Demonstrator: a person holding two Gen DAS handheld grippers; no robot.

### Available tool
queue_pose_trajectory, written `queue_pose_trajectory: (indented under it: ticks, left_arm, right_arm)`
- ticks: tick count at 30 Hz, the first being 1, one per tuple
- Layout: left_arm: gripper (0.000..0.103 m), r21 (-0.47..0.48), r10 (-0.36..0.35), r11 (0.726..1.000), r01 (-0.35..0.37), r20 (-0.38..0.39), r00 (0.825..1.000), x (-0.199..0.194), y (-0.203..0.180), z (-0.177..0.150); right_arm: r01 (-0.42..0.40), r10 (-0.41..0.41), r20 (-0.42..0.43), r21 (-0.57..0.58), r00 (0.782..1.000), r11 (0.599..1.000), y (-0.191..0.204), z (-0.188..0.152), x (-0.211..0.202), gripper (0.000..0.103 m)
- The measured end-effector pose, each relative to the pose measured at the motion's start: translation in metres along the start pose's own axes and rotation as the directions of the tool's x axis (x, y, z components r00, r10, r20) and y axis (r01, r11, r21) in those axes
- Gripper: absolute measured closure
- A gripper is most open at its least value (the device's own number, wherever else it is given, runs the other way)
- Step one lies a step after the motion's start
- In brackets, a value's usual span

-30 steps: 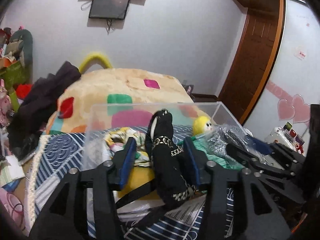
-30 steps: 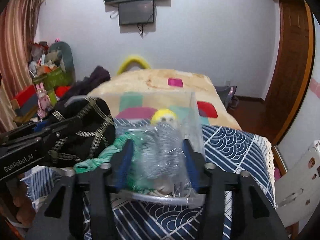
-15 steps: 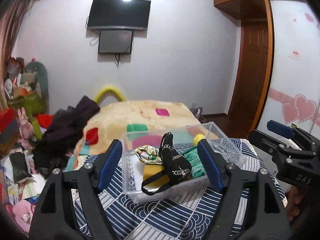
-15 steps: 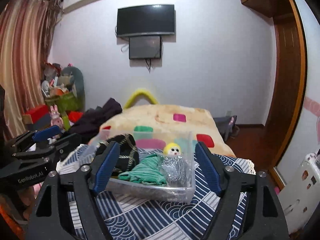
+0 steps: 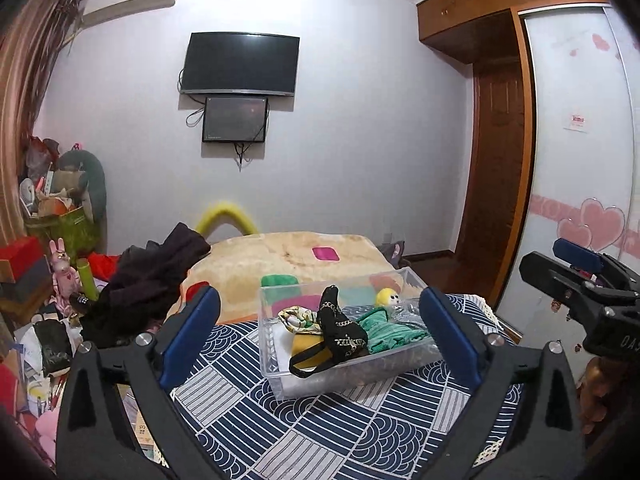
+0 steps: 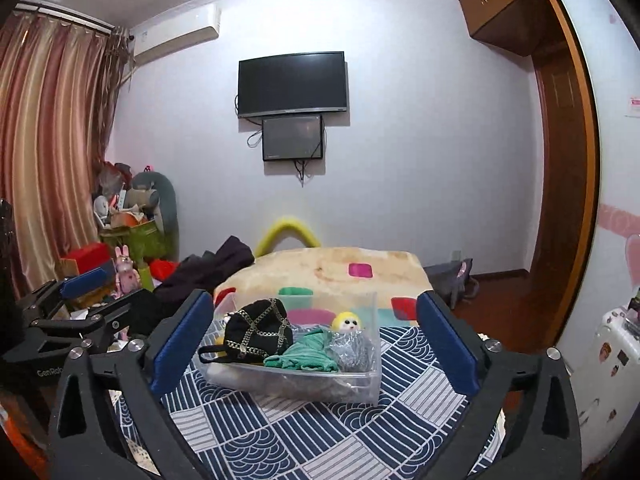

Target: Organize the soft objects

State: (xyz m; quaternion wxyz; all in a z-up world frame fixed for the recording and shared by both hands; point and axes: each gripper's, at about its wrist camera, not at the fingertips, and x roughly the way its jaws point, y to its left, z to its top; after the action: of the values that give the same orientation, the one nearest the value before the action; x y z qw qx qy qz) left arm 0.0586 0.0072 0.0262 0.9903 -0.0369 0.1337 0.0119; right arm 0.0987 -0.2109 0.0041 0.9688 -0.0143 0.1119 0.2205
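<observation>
- a bedroom with a pale wall (image 5: 360, 140), a dark tv (image 5: 240, 64) mounted on it and a smaller screen (image 5: 235, 119) just below.
- far left, a striped curtain (image 6: 48, 140) hangs beside a heap of toys and boxes (image 5: 48, 240) on the floor.
- a dark garment (image 5: 152, 280) is slumped at the left edge of the bed, whose beige blanket (image 5: 288, 256) carries coloured squares.
- in front, a table under a navy patterned cloth (image 5: 320, 432) holds a clear plastic bin (image 5: 276, 356).
- inside the bin, left to right: a patterned scarf (image 5: 298, 316), a yellow item (image 5: 308, 350) beneath it, a black pouch with gold chain (image 5: 340, 332) whose strap hangs over the near rim, a folded green cloth (image 5: 384, 330), a small doll with yellow hair (image 5: 387, 297) and a silvery crinkled piece (image 6: 352, 346).
- the left tool (image 5: 320, 344) hovers in front of the bin, its blue pads spread wide, released and gripping nothing.
- the right tool (image 6: 314, 344) is likewise spread wide and empty, apart from the bin.
- far right, a wooden door (image 5: 496, 184) and a white wardrobe panel with pink hearts (image 5: 592, 224).
</observation>
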Motion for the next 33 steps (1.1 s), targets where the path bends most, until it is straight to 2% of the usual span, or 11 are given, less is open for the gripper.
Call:
queue_pose_trajectory:
  ticks: [8,33]
  left_arm:
    - [0.001,0.008,-0.012,1.000,0.012,0.024,1.000,-0.009,-0.003,0.000]
    - [0.001,0.012,-0.028,1.000,0.028,0.021,0.999,-0.011,-0.004,-0.002]
  right_arm:
    - [0.003,-0.003,0.002,-0.008,1.000,1.000,0.007,-0.006,-0.002,0.000]
    - [0.006,-0.006,0.019,-0.006,1.000,1.000,0.013,-0.007,-0.009,0.000]
